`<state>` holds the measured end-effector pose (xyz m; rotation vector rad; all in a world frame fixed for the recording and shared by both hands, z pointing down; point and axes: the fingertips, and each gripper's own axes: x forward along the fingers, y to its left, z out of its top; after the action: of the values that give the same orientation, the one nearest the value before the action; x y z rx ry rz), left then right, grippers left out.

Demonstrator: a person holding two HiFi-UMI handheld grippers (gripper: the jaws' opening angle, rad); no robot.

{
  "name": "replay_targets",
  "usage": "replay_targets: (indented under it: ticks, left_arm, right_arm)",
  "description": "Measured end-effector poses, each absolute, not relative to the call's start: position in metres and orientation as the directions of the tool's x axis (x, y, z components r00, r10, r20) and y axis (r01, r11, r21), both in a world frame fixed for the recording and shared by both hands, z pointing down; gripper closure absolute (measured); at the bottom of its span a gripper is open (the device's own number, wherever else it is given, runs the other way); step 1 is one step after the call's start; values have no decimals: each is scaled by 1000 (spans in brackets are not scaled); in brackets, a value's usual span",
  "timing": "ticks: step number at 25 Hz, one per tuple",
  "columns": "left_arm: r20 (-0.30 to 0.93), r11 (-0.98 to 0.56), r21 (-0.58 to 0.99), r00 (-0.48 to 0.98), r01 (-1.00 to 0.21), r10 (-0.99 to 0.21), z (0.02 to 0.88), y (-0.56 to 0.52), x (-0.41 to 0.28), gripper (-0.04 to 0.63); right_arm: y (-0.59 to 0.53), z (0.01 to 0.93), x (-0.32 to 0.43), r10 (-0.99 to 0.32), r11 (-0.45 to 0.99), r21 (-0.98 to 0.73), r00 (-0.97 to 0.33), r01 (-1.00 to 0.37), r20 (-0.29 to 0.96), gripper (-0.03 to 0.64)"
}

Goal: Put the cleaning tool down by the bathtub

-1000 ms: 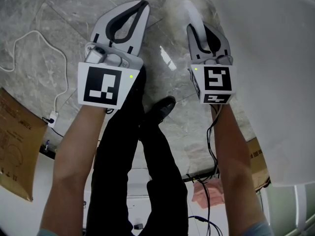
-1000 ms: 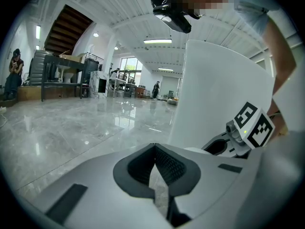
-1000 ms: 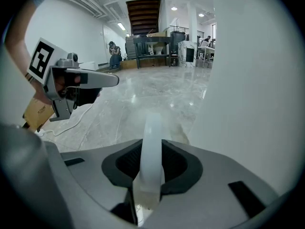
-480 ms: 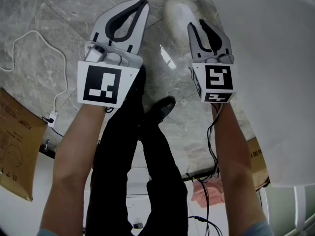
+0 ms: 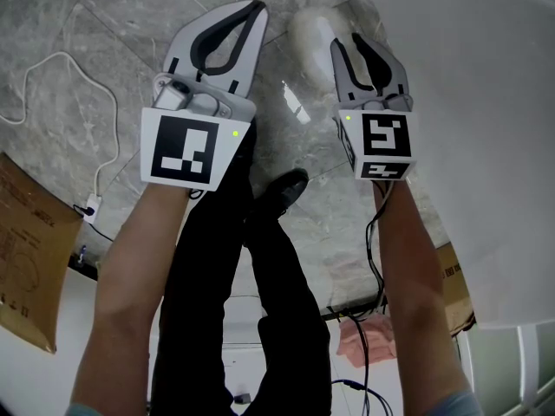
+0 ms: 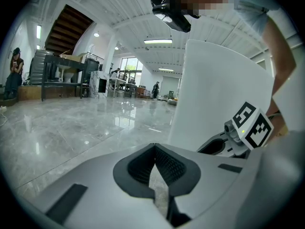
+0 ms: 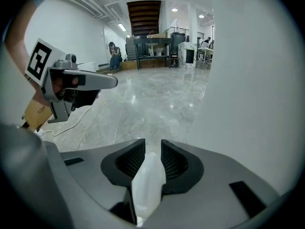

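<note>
The jaws of your right gripper (image 7: 148, 146) have just been opening: the white translucent plastic cleaning tool (image 7: 148, 182), upright between them a second ago, now lies low and loose in the gap, released, with the white bathtub (image 7: 259, 104) just to that gripper's right. In the head view the tool's far end is only a pale blur ahead of that gripper. Both grippers angle down at the grey marble floor (image 5: 87, 24), and your left gripper (image 6: 153, 149) is clenched empty.

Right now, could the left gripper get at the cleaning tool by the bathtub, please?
Probably yes: the left gripper hangs beside the cleaning tool, bare floor between them, though its jaws are shut. The right gripper, whose jaws have just been opening, has the tool's handle between them.
</note>
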<state>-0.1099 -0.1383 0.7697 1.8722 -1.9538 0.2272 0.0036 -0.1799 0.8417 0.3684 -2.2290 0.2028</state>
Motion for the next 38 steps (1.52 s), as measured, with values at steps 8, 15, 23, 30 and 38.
replay_targets:
  ticks: [8,15,23,30,38]
  left_arm:
    - [389,96,177,-20,-980,-921,728,-142,-107,580]
    - [333,114,181,-49,-977,-942,657,-160,-109,580]
    - [255,117,156,-74,-981,-964,563,-176,-120,580]
    - [205,116,137,-86,-984,-975,499,-183,-124,580]
    - [170,130,110,-110,-985,-979,428,-181,-122,580]
  right_arm:
    - [-179,795,-5,-212,941,-19,-631,-339,746,506]
    - [-189,720,-24,-254,934,-20,-702,-357,666,515]
    - [-199,612,-50,-307,922,-27,-774,-385,554,560]
    - [-206,535,-61,-361,908,-21,-808,-418,465,601]
    - [-218,457,-63,-413,894,-6,-831,-448,373,603]
